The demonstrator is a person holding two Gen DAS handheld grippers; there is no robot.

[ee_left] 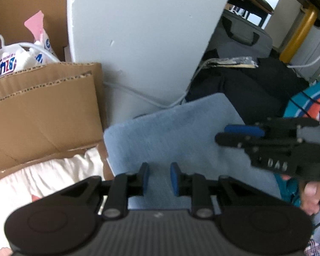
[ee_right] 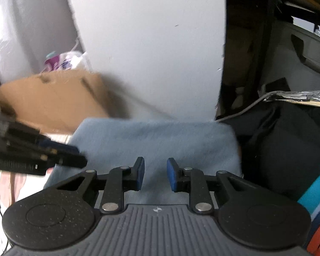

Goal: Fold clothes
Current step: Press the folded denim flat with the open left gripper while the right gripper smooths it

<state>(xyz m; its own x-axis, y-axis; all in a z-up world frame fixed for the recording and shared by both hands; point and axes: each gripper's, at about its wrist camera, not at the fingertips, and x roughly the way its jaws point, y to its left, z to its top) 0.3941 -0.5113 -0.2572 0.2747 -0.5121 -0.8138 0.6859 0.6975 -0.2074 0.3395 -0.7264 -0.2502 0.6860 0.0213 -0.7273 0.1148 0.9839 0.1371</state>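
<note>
**Blue cloth dead ahead of both**

Left hand-held gripper [ee_left: 159,178]: partly open, nothing between pads. Right hand-held gripper [ee_right: 155,175]: same, empty. Folded blue cloth [ee_left: 177,136] just beyond and under both tips, long axis left-right. Right side-on over its right edge; neither clearly nearer.

Cluttered home storage corner: cardboard box [ee_left: 42,111], suitcase [ee_left: 243,32], cables [ee_left: 143,96], bags.

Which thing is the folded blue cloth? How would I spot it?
Find the big white panel. Right below it lies the folded blue cloth, between the cardboard box and a black bag. It is the only soft, pale-blue, neat rectangle there.
</note>
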